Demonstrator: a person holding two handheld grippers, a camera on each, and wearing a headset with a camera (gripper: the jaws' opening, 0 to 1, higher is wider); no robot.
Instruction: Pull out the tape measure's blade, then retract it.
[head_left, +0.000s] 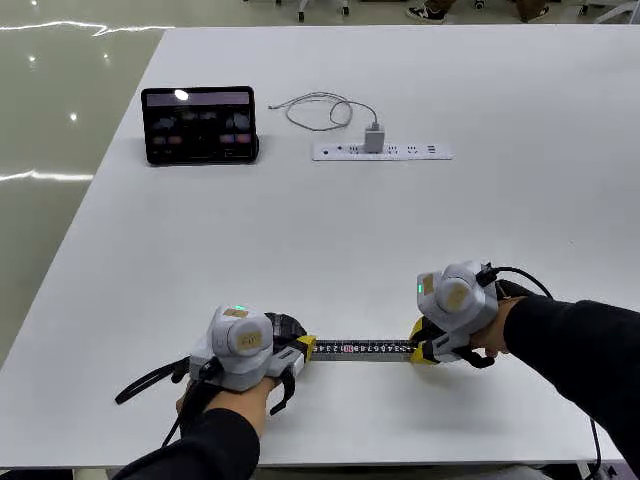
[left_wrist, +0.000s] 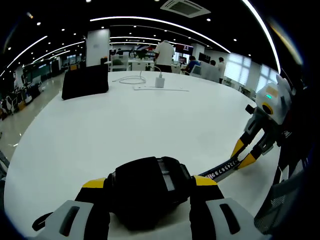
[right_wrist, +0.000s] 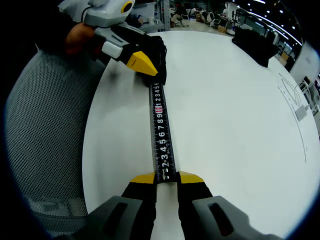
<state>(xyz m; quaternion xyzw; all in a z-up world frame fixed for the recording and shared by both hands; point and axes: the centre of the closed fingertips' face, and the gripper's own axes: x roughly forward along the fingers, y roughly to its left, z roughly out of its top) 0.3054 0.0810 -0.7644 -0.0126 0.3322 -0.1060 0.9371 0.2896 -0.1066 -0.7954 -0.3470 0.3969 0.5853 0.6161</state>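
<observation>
1. Jaws of the left gripper (head_left: 300, 350), lower left of the head view, are clamped on the tape measure case (left_wrist: 150, 195).
2. The blade (head_left: 360, 348) runs straight rightward along the desk (head_left: 400, 220).
3. The right gripper (right_wrist: 166, 177) pinches the blade's tip, so retracting likely means bringing this gripper leftward.

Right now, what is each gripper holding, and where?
Left gripper: black tape measure case, by its sides. Right gripper: the dark numbered blade, at its end.
</observation>
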